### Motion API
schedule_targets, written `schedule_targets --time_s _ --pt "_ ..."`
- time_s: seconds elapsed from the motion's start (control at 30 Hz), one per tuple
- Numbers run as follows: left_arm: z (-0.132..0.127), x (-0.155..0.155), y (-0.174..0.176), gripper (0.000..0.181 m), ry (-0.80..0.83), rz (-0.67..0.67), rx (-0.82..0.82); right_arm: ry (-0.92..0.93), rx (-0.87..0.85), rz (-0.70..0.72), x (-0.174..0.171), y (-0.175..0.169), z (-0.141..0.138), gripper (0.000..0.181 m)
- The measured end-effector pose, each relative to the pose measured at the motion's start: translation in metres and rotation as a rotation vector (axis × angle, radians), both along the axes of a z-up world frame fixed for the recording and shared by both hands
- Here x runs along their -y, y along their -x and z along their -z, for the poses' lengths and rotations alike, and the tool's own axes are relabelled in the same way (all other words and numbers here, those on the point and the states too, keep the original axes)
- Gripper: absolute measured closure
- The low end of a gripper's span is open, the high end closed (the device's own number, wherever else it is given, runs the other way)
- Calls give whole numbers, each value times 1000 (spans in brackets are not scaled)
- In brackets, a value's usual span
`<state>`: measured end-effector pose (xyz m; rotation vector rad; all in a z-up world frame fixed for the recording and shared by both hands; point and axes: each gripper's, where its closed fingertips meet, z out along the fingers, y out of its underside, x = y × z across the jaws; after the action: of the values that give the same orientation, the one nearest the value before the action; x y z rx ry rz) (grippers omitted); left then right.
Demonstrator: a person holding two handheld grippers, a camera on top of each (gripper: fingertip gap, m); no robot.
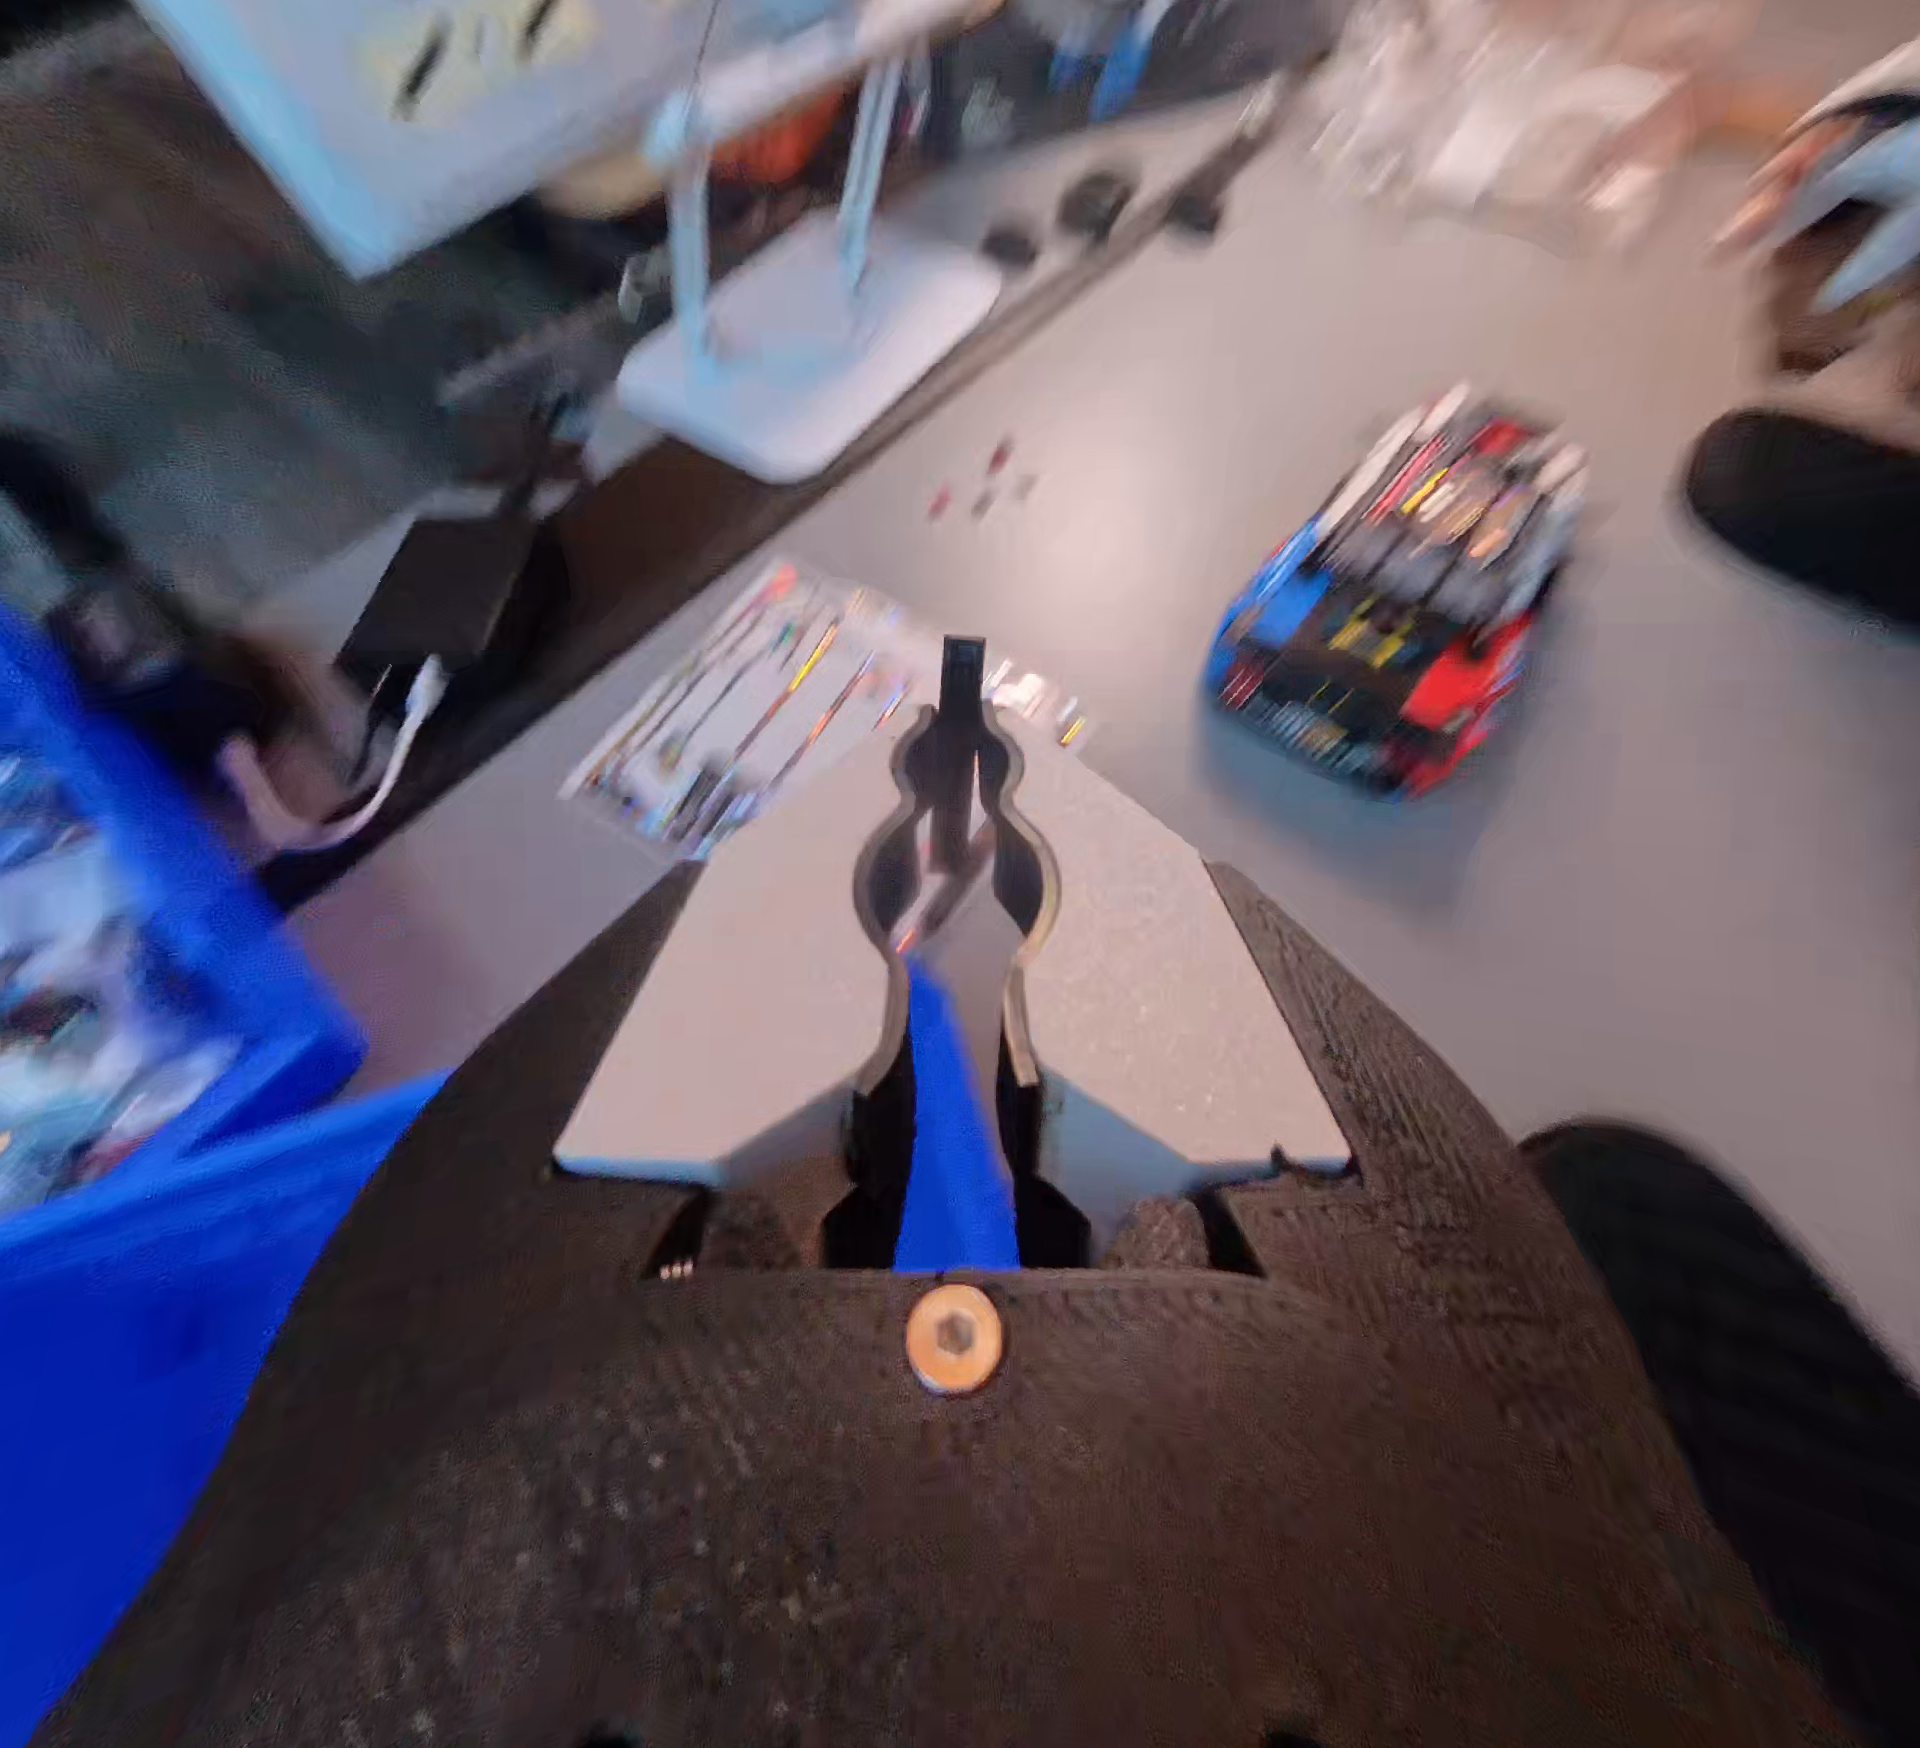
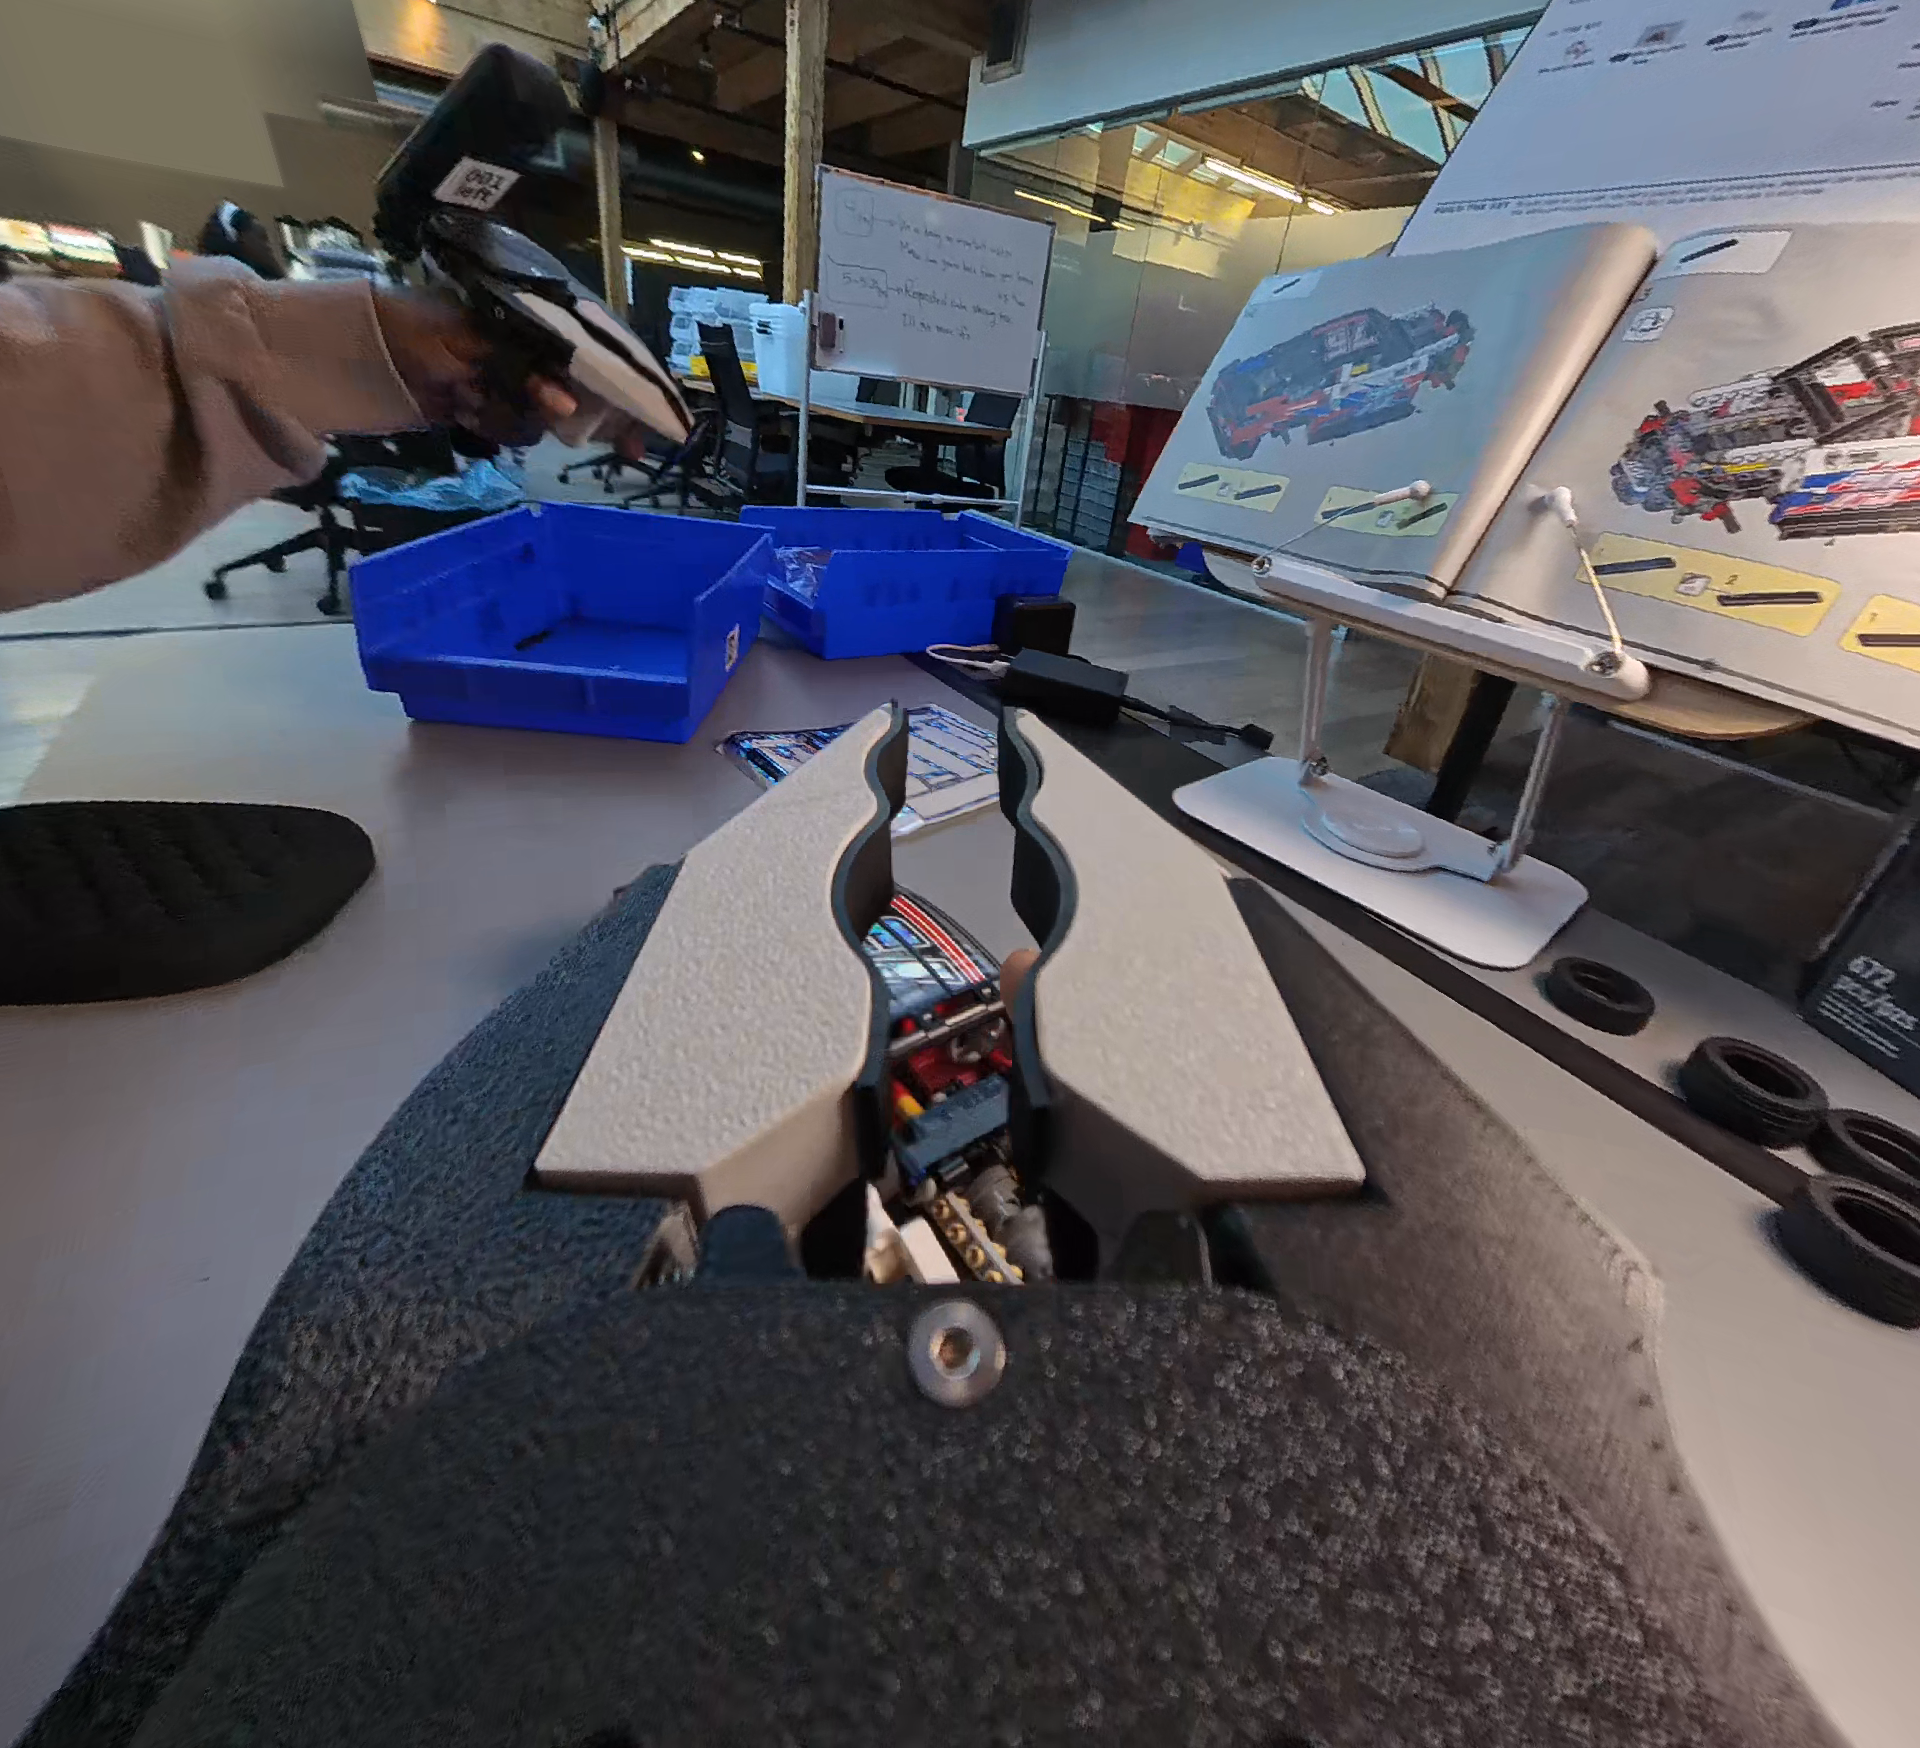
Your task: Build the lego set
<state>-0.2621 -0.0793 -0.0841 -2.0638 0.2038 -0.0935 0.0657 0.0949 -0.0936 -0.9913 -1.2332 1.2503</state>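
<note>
In the left wrist view, which is blurred, the left gripper (image 1: 961,763) has its grey, wavy-edged fingers (image 1: 774,992) closed on a slim black lego piece (image 1: 958,711) that stands up past the tips. Beyond it on the pale grey desk (image 1: 1195,410) lies a flat sheet with coloured stickers (image 1: 748,711), and to the right, well apart, sits the partly built red, blue and black lego car (image 1: 1397,607). A blue plastic bin (image 1: 156,867) is at the left, and a white book stand (image 1: 821,368) rests near the desk's far edge.

In the right wrist view, the right gripper (image 2: 951,732) has its fingers (image 2: 748,950) parted by a narrow gap and holding nothing; the car (image 2: 940,1023) shows directly beneath, seen through that gap. The left gripper (image 2: 623,389) hangs in the air above two blue bins (image 2: 561,628). To the right, an open instruction booklet (image 2: 1455,410) leans on the white stand (image 2: 1382,846), with black rubber tyres (image 2: 1751,1090) lined up on the desk (image 2: 260,1127) below it.
</note>
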Motion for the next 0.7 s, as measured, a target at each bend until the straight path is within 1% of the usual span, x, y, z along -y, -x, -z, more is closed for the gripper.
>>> schedule_targets --time_s 0.03,0.07,0.1,0.17,0.23,0.3,0.33,0.4,0.47,0.53,0.57,0.63,0.67,0.7 --pt "-28 -10 -41 177 -156 83 91 33 -8 -28 5 4 -2 167" --pt "-51 -15 -85 177 -302 185 197 75 -13 -65 12 8 -3 165" --pt "-65 -18 -123 177 -430 268 289 125 -7 -113 22 13 -5 163" --pt "-70 -24 -184 177 -602 400 439 223 26 -235 45 20 -9 159" --pt "-66 -35 -220 177 -720 470 621 287 47 -345 69 26 -18 158" --pt "-57 -49 -242 178 -758 526 771 279 66 -411 89 30 -29 156" --pt "-52 -57 -250 177 -754 539 811 250 80 -423 97 33 -32 155" --pt "-46 -66 -266 177 -733 576 853 173 126 -405 106 40 -30 154" --pt "-42 -70 -278 177 -717 597 829 114 153 -383 111 45 -25 154" --pt "-43 -71 -283 178 -711 614 832 75 149 -339 108 50 -23 167" --pt "-42 -71 -283 178 -711 612 825 61 140 -342 109 49 -23 176" --pt "-38 -71 -283 176 -692 613 800 47 155 -356 109 48 -20 176" --pt "-34 -72 -281 174 -670 599 767 38 178 -361 106 48 -16 176" --pt "-29 -75 -276 173 -646 557 719 17 203 -351 100 47 -12 176"
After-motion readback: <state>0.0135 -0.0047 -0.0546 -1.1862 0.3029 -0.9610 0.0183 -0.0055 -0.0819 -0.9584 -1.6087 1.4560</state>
